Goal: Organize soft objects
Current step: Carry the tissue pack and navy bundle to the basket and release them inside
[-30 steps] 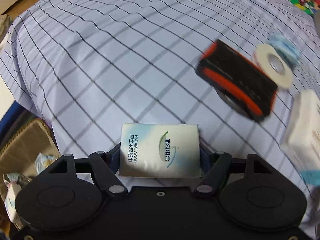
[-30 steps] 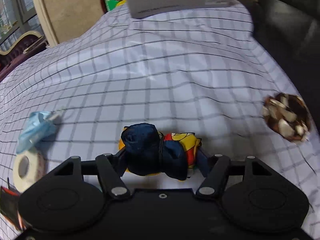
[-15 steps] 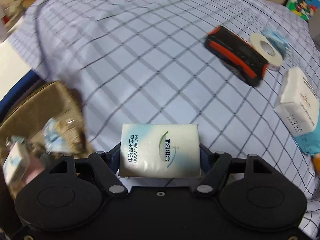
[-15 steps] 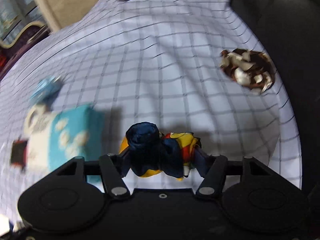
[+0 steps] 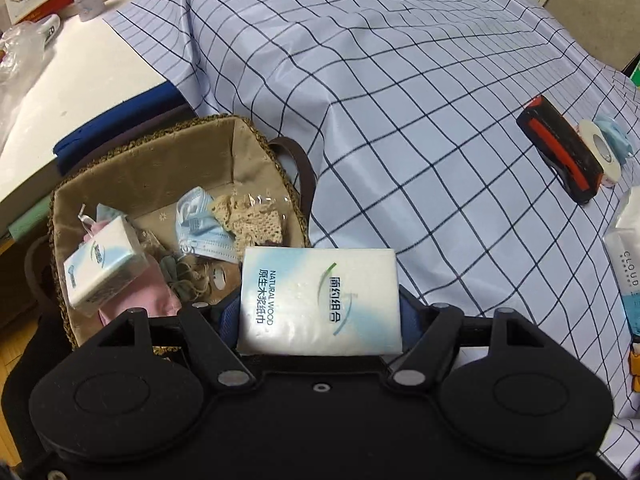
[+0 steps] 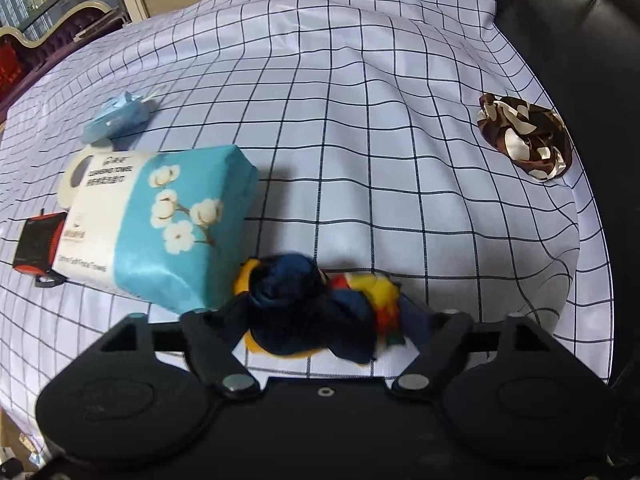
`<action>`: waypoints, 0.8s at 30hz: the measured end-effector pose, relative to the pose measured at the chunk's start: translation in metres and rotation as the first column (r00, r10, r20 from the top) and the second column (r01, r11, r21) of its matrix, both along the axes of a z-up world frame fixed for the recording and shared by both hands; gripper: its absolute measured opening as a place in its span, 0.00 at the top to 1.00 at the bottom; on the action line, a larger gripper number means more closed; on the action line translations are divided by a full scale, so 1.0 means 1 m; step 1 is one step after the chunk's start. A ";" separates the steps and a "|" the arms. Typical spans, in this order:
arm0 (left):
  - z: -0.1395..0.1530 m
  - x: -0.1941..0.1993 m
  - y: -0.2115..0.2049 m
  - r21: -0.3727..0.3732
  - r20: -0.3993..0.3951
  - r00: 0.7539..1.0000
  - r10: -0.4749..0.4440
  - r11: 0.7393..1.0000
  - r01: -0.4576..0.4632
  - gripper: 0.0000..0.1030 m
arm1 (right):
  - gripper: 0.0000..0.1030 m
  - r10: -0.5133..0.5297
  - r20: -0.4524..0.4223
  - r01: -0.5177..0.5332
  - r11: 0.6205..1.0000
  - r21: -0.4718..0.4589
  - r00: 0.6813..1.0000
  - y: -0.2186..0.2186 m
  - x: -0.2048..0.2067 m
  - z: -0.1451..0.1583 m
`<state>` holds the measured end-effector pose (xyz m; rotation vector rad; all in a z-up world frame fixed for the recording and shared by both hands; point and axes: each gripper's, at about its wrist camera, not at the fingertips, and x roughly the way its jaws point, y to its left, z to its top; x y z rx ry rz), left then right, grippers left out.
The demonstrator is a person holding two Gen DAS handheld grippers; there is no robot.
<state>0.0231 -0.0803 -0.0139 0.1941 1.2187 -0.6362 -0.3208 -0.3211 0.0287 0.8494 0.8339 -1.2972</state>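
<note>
My left gripper (image 5: 318, 320) is shut on a white and blue tissue pack (image 5: 320, 300), held over the checked cloth just right of a woven basket (image 5: 256, 136). In the basket lie another tissue pack (image 5: 102, 264), a blue face mask (image 5: 204, 228), a lace piece (image 5: 252, 220) and pink cloth. My right gripper (image 6: 320, 316) has its jaws opening around a navy, yellow and red cloth bundle (image 6: 304, 300), which looks blurred and loose between them. A blue and white towel pack (image 6: 160, 224) lies just left of it, and a brown and white scrunchie (image 6: 524, 136) lies at the far right.
A black and orange device (image 5: 560, 156), a tape roll (image 5: 600, 148) and a crumpled blue mask (image 5: 614, 132) lie on the checked cloth. A white desk (image 5: 80, 80) stands beyond the basket. A black leather seat (image 6: 580, 20) borders the cloth on the right.
The left gripper carried the tissue pack leftward until the basket came into view. The right gripper shifted toward the towel pack and its jaws spread, loosening the cloth bundle.
</note>
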 end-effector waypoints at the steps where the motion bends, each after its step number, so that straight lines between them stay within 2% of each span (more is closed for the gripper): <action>1: -0.001 -0.001 0.001 -0.001 0.000 1.000 -0.004 1.000 0.004 0.33 | 0.17 0.005 -0.003 -0.005 1.000 0.000 1.000 -0.001 0.000 -0.002; 3: -0.002 -0.003 0.001 0.001 0.004 1.000 -0.008 1.000 0.008 0.33 | 0.10 0.004 0.004 -0.004 1.000 0.007 1.000 -0.004 0.001 -0.005; 8: -0.005 -0.007 0.001 0.006 0.004 1.000 -0.009 1.000 0.009 0.33 | 0.13 0.030 -0.043 -0.028 0.999 0.043 0.999 -0.006 0.010 -0.012; 10: -0.005 -0.007 0.002 0.011 0.014 1.000 -0.006 1.000 0.006 0.33 | 0.25 0.043 -0.049 -0.040 0.997 0.059 0.998 -0.004 0.011 -0.014; 14: -0.003 -0.006 0.006 0.009 0.027 1.000 0.003 1.000 -0.004 0.33 | 0.32 0.084 -0.061 -0.080 0.995 0.062 0.995 0.005 0.010 -0.012; 20: 0.002 0.004 0.022 0.018 0.053 0.997 0.059 0.998 -0.060 0.33 | 0.33 0.111 0.053 -0.115 0.990 0.087 0.992 0.028 0.005 0.007; 24: 0.001 0.017 0.038 0.039 0.071 0.990 0.125 0.991 -0.128 0.33 | 0.33 0.210 0.092 -0.214 0.976 0.047 0.973 0.057 0.032 0.028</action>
